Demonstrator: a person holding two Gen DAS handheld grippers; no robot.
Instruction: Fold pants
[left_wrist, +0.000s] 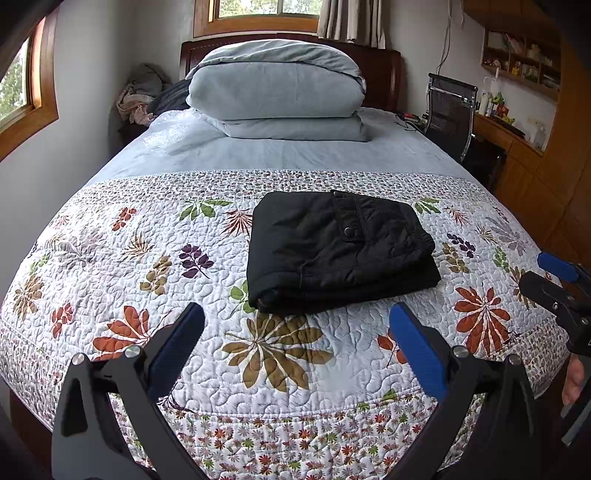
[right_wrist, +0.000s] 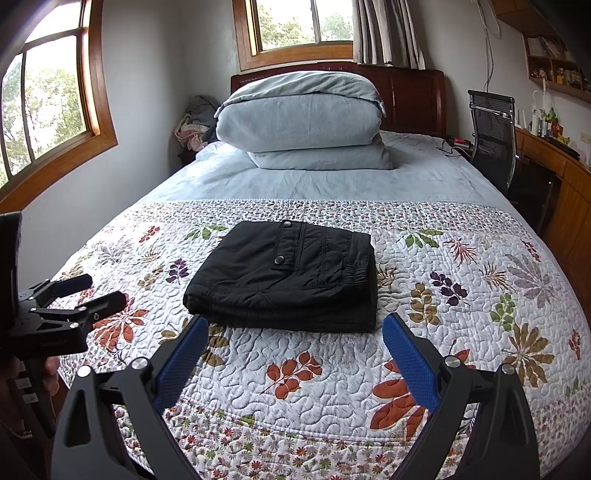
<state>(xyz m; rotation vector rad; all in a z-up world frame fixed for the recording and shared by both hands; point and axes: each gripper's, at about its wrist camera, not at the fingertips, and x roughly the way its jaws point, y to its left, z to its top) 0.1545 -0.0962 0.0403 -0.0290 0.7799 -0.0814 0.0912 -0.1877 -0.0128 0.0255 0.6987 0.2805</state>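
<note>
The pants (left_wrist: 341, 251) lie folded into a compact black stack in the middle of both frames, on the quilt (left_wrist: 122, 266) of the bed, with a snap button showing on top. How many layers the stack has cannot be counted; its near edge is dark and the folds merge. The left gripper (left_wrist: 295, 332) fills the bottom of the left wrist view, its blue-padded fingers spread wide with only quilt between them, clear of the pants and holding nothing. The right gripper (right_wrist: 293, 341) sits the same way at the bottom of the right wrist view, fingers apart and empty, just short of the stack's near edge. Each tool also appears at the other view's side, cut off by the frame edge, with part of a hand (left_wrist: 572, 380) gripping below. Pillows (left_wrist: 277, 88) are piled at the headboard in the upper middle. A chair (left_wrist: 448, 114) stands at upper right, its lower half hidden by the bed.
</note>
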